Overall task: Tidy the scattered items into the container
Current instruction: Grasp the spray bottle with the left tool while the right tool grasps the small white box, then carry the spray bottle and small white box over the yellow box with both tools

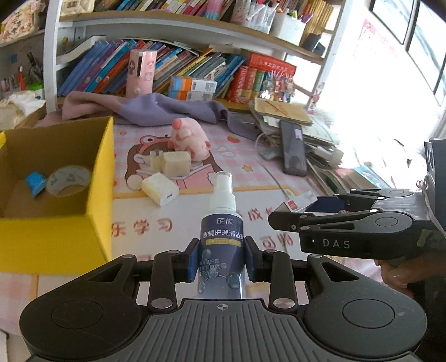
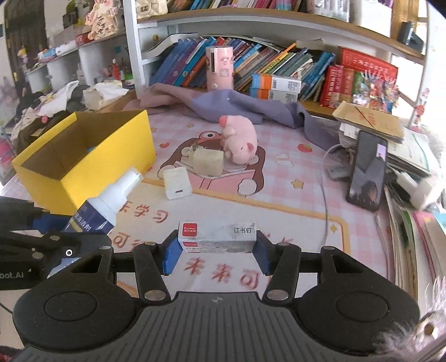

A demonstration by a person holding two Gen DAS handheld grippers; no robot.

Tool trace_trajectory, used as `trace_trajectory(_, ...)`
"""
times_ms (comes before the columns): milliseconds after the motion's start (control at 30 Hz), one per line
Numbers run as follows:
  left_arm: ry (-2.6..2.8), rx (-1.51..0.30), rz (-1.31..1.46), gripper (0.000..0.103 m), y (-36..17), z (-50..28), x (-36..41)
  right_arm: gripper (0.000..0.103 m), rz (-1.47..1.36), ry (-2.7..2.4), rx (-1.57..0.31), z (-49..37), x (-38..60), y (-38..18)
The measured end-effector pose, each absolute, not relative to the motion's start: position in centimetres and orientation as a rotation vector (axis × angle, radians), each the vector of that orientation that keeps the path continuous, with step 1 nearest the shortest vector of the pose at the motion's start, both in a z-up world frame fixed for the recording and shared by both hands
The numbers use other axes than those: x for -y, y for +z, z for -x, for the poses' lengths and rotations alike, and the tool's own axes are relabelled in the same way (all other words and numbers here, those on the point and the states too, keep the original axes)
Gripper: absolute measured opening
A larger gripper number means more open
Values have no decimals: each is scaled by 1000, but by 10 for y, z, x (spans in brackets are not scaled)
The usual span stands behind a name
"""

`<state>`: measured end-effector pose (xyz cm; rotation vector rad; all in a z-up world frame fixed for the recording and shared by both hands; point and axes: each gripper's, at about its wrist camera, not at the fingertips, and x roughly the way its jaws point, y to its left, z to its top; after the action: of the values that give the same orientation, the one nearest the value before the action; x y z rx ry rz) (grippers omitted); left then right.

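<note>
Yellow cardboard forms the box (image 1: 94, 178) that stands open on the table (image 1: 251, 178), which is covered by a pink cartoon mat, and everything else can be placed from it. Inside the box lie a roll of clear tape (image 1: 68, 181) and, touching it on the side away from the mat, a small blue object (image 1: 35, 183) too small to identify. Just beside the box's near corner, above the mat, the left gripper (image 1: 222, 259) has its jaws pinching a spray bottle (image 1: 221, 236) by its dark blue label, the white nozzle pointing away from the camera. Further from the box on the same side, the right gripper (image 2: 217, 252) has its jaws pressed on the two ends of a small box of staples (image 2: 217, 238), white with a red logo, held off the mat. On the mat near the box's long side lies a white charger (image 2: 177, 183), and just beyond it a cream-coloured plug adapter (image 2: 207, 162) touches a pink plush pig (image 2: 239, 139). Behind the pig, further along from the box, a purple cloth (image 2: 251, 107) is crumpled against a bookshelf (image 2: 278, 25) full of books. Well apart from the box, at the mat's far edge, a phone (image 2: 367, 174) leans against a pile of papers (image 2: 370, 119).
</note>
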<state>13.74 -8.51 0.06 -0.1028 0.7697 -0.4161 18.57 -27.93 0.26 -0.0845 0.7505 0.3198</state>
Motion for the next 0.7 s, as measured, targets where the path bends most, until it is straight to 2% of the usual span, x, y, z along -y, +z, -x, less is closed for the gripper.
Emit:
trace_trajectory(433, -467, -770, 139, 31, -4, -57, 6, 52, 62, 194, -709, -67, 212, 2)
trace_trajectory(700, -452, -775, 177, 31, -1, -33, -23, 52, 111, 246, -722, -29, 171, 8)
